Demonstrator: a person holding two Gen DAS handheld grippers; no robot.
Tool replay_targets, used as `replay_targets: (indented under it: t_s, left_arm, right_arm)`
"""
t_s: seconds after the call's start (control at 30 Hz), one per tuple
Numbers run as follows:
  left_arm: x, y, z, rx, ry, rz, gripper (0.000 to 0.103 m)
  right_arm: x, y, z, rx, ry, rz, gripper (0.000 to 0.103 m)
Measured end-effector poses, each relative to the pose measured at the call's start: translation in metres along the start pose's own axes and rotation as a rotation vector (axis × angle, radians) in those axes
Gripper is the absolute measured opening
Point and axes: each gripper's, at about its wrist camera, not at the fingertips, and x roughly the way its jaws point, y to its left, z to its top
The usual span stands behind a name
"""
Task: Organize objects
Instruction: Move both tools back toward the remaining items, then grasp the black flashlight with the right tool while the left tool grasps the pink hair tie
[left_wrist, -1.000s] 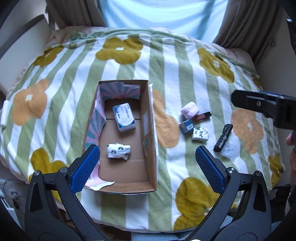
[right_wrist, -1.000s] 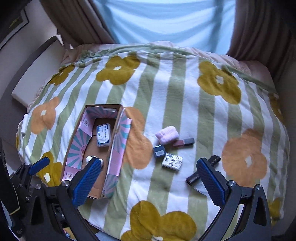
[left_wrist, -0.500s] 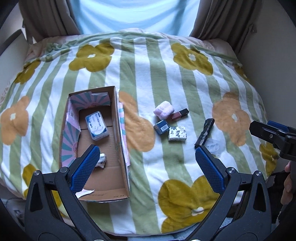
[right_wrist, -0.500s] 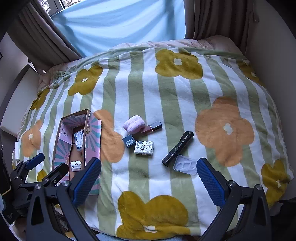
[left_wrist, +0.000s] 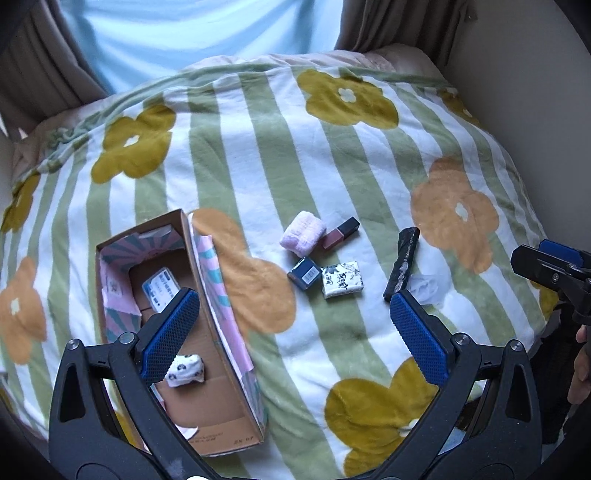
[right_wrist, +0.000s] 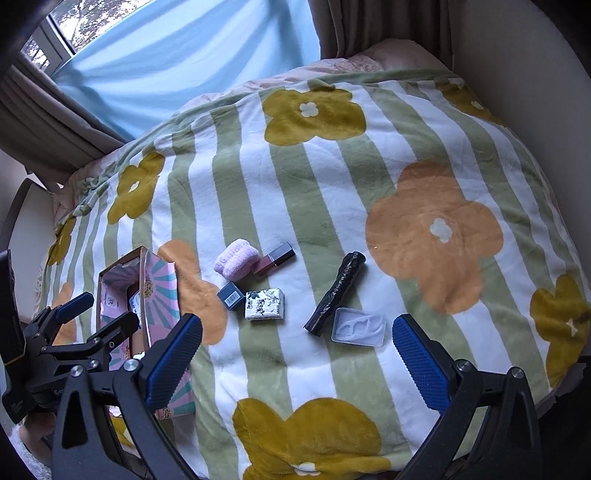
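Since the earlier frame both views have been swung rightward, toward the loose items. Both claws, left claw (left_wrist: 293, 334) and right claw (right_wrist: 295, 356), are held spread and empty. At nine o'clock the cardboard box (left_wrist: 225, 325) is kept as collecting place; pink roll (right_wrist: 236, 257), floral tissue pack (right_wrist: 265, 304) and black tube (right_wrist: 336, 293) lie clustered on the bed (right_wrist: 406, 129), awaiting pickup.

left wrist cam: high over the blanket (left_wrist: 258, 155) near edge, tilted down toward 12, box (left_wrist: 236, 439) at 7 | right wrist cam: same height, further right, box (right_wrist: 162, 291) at 9 | shared: the small clutter mid-blanket
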Motion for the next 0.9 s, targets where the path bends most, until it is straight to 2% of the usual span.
replay_targets:
  t_s: [0.17,0.43,0.67,0.77,0.87,0.9]
  left_arm:
    - [0.046,-0.005,0.024,0.076,0.057,-0.025,0.103]
    - [0.139,-0.015,0.049,0.202,0.148,-0.053,0.103]
    - [0.220,-0.022,0.061,0.313,0.235,-0.028,0.102]
    - [0.247,-0.024,0.062,0.395,0.273,-0.017,0.102]
    - [0.271,-0.025,0.063,0.430,0.316,-0.013,0.101]
    - [0.276,-0.025,0.064,0.439,0.326,-0.014,0.100]
  right_arm:
    - [0.034,-0.015,0.006,0.047,0.021,-0.014,0.102]
    - [0.105,-0.035,0.016,0.124,0.082,-0.039,0.094]
    - [0.166,-0.045,0.023,0.170,0.163,-0.063,0.093]
    - [0.187,-0.051,0.022,0.193,0.197,-0.069,0.091]
    - [0.205,-0.055,0.020,0.217,0.236,-0.072,0.083]
    - [0.211,-0.057,0.019,0.224,0.255,-0.075,0.076]
